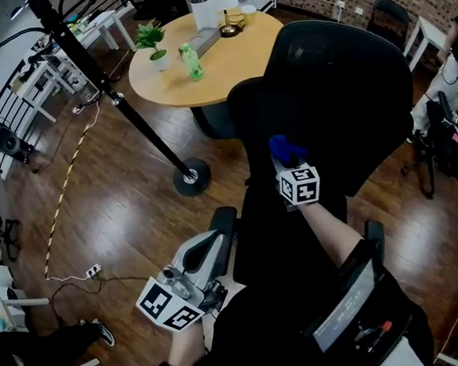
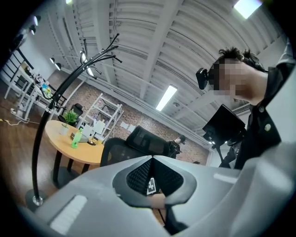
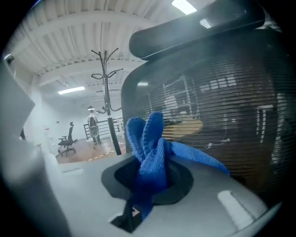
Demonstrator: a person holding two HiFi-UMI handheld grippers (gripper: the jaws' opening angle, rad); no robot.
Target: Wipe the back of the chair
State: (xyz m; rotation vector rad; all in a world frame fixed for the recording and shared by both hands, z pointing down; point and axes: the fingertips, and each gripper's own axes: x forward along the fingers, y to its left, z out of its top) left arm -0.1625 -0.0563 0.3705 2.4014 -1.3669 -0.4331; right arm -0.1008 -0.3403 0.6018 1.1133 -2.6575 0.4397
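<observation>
A black office chair with a mesh back (image 1: 340,90) stands just ahead of me. My right gripper (image 1: 285,158) is held up against the near side of that back and is shut on a bunched blue cloth (image 1: 286,147). In the right gripper view the cloth (image 3: 150,150) sticks up out of the right gripper (image 3: 152,162), and the mesh back (image 3: 222,102) fills the right side, very close. My left gripper (image 1: 209,244) hangs low at the left beside the chair, shut with nothing in it. In the left gripper view, the left gripper (image 2: 151,159) points towards the chair (image 2: 138,143).
Beyond the chair is a round wooden table (image 1: 228,72) with a green bottle (image 1: 192,63) and a potted plant (image 1: 152,42). A black coat stand pole (image 1: 111,89) slants down to its base (image 1: 191,177) on the wooden floor. Cables lie at the left; another chair (image 1: 389,12) stands at the back right.
</observation>
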